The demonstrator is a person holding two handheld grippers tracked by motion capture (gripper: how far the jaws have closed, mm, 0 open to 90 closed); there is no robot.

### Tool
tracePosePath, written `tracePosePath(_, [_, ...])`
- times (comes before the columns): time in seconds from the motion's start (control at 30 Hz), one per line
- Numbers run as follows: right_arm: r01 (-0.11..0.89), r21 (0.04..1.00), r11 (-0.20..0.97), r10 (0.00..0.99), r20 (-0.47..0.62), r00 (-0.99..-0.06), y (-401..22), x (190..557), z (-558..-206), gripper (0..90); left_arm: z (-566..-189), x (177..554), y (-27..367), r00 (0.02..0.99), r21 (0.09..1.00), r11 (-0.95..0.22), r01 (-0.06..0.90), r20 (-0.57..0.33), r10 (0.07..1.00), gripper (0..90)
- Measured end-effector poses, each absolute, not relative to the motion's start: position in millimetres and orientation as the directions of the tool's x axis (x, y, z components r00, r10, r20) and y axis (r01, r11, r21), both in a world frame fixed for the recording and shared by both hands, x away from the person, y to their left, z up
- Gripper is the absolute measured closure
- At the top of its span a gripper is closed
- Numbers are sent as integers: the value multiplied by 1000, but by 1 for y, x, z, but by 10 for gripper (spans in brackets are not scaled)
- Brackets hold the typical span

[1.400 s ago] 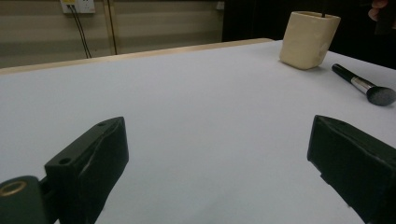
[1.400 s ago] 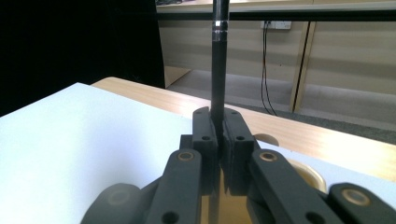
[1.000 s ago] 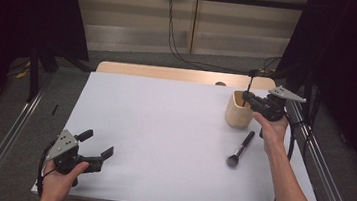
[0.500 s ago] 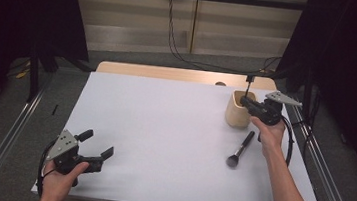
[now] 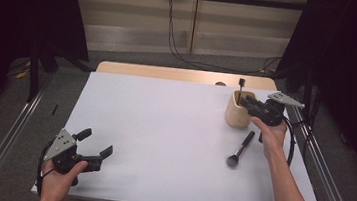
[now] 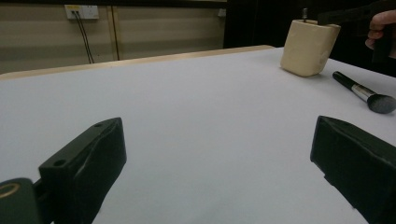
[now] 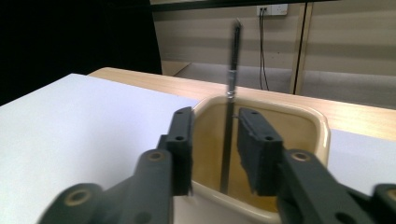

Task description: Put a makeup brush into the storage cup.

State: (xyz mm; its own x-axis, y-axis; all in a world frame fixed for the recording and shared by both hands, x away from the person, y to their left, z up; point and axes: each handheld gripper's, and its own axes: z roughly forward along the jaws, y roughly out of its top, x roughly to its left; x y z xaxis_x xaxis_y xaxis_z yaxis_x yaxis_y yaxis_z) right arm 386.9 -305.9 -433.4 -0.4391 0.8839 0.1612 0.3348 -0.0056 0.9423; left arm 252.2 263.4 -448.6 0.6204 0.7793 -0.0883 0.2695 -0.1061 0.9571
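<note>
Your right gripper (image 7: 212, 140): jaws just parted, slim brush (image 7: 229, 107) standing free between them, upright in the cup (image 5: 238, 112).
Next: makeup brush (image 5: 240, 148) lies nearest your right hand, handle toward cup.
Left gripper (image 5: 92, 148): spread wide, empty, far off.

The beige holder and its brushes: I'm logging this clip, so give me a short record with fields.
holder: beige holder upright at the table's far right
in holder: thin brush standing, free between the jaws
right gripper: over the holder, jaws just opened
on table: makeup brush lying flat beside the holder
left gripper: open, near left corner, nothing between its jaws
</note>
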Motion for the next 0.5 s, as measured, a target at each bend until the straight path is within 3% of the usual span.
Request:
tracePosePath(0.13, [327,945,-1,889,151,-433,-306,383,-431,558,-449,252,263,624,957,-111,269,-85,777,36])
tracePosePath(0.33, [315,949,-13,884,158,-439,-306,374,-428,341,-447,250,265,616,960,-97,264,-90,783,36])
tracePosePath(0.5, [308,951,-18,877,163,-453,-305,363,-427,241,-447,251,265,616,959,-97,265,-91,782,36])
